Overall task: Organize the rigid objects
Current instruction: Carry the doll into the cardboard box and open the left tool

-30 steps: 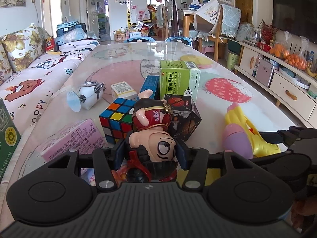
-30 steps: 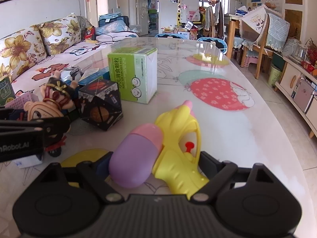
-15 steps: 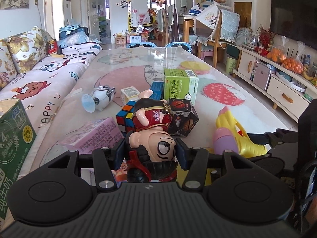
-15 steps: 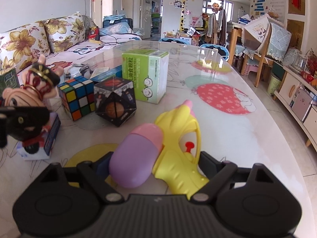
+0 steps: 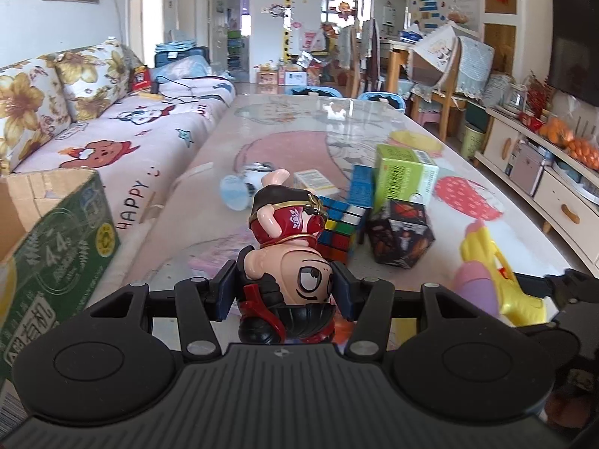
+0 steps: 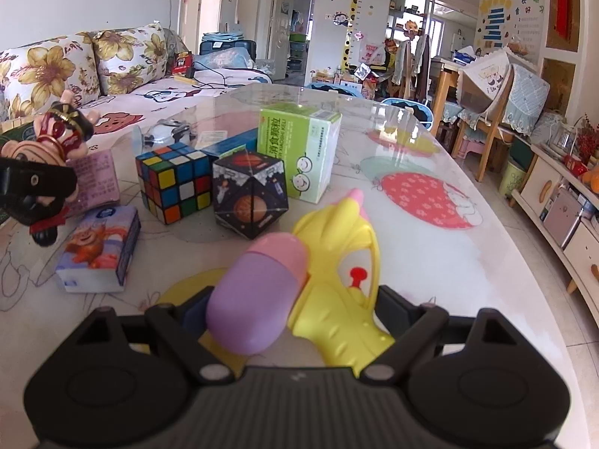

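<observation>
Jaws clamp water gun [image 6: 337, 262], muzzle pointing fwd/away.

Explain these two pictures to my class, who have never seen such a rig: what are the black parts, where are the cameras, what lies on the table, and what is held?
A person holds two hand-held claws; each carries a camera looking along its fingers. The left claw grips a plastic pig-faced figurine in red and black. The right claw grips a yellow toy water gun with a purple-pink tank. On the glass-topped table lie a colourful puzzle cube, a black space-print cube, a green-white carton and a small tissue pack.
</observation>
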Action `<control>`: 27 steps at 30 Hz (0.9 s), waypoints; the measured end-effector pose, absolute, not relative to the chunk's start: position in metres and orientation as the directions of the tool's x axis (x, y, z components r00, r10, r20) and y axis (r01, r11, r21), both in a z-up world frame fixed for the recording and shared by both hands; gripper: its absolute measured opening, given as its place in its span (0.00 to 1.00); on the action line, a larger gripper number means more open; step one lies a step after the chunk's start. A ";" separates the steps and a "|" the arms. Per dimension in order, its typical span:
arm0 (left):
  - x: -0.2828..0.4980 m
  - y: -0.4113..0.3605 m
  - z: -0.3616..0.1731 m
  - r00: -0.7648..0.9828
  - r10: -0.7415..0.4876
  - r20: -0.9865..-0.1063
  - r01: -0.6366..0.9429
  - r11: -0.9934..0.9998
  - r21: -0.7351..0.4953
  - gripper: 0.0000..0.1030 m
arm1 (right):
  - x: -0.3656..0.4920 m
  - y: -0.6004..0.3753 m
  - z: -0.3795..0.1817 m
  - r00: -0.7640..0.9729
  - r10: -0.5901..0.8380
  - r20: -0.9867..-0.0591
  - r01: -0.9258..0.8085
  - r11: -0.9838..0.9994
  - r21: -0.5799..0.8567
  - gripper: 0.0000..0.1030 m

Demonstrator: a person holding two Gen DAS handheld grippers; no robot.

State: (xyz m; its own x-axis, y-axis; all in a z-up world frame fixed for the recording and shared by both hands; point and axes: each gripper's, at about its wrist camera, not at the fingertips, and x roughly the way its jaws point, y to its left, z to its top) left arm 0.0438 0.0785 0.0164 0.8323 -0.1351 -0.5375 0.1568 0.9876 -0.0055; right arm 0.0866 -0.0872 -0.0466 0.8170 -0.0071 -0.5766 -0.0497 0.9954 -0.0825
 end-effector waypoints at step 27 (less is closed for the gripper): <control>0.068 0.119 0.027 0.885 0.013 -0.466 -0.029 0.999 -0.027 0.63 | 0.073 -0.017 0.003 0.874 0.055 -0.483 -0.160 0.971 -0.178 0.86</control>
